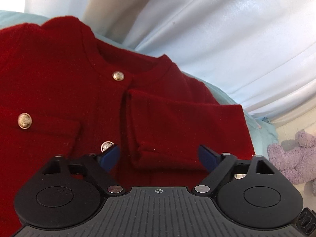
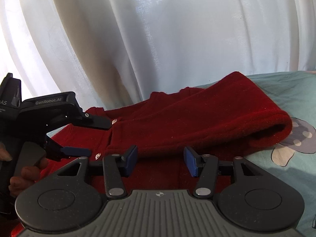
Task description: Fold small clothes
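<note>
A small red wool jacket (image 1: 59,90) with gold buttons (image 1: 118,76) lies front up on a light blue sheet (image 1: 262,130). One sleeve (image 1: 183,126) is folded across its chest. My left gripper (image 1: 159,156) is open just over the jacket, its blue pads either side of the folded sleeve's cuff. In the right wrist view the jacket (image 2: 177,122) lies ahead, and its folded sleeve (image 2: 246,116) bulges at the right. My right gripper (image 2: 161,159) is open above the jacket's lower part. The left gripper (image 2: 77,136) is also open in this view, at the left.
White curtains (image 2: 158,39) hang close behind the bed. A purple plush toy (image 1: 292,158) sits at the right edge. The sheet has a mushroom print (image 2: 296,138) to the right of the jacket.
</note>
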`<state>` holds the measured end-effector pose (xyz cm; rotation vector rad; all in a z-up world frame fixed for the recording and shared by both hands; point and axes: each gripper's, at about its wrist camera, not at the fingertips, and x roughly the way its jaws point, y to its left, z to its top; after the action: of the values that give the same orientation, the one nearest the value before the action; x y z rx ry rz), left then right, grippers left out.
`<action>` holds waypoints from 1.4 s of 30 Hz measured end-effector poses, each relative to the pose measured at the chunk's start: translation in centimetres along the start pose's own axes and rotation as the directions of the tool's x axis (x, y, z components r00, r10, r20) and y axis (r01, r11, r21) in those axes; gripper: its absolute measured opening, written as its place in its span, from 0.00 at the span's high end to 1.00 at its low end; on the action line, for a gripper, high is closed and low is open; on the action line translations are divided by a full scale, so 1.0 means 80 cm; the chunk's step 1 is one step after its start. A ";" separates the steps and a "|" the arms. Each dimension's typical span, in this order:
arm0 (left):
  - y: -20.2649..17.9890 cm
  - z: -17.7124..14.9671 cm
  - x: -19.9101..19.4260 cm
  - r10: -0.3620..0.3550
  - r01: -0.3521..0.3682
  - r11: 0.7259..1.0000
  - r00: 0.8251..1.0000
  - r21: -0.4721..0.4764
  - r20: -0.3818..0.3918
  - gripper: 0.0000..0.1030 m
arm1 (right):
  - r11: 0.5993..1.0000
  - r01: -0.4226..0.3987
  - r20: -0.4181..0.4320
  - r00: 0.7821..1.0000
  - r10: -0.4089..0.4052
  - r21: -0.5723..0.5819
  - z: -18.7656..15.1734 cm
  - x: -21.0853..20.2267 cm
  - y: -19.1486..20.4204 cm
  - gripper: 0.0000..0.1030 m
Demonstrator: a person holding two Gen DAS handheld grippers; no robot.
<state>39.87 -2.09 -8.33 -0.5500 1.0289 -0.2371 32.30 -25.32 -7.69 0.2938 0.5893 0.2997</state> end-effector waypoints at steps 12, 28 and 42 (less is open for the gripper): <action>0.013 0.017 0.034 -0.006 0.004 0.998 0.999 -0.062 -0.037 0.76 | 0.997 0.000 -0.014 1.000 0.001 0.074 -0.002 0.000 -0.027 0.50; 0.066 0.032 -0.110 0.180 -0.189 0.981 0.969 0.035 0.170 0.87 | 0.986 0.018 0.030 0.999 -0.024 0.167 0.012 -0.014 -0.048 0.58; 0.131 0.024 -0.079 0.146 -0.134 0.985 0.983 -0.104 0.113 0.86 | 0.822 -0.129 0.065 0.992 0.113 0.555 0.001 0.014 -0.113 0.52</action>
<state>37.64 10.09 -8.52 -0.5694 0.9606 -0.0293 34.98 -33.22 -11.39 0.9081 0.6228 0.2385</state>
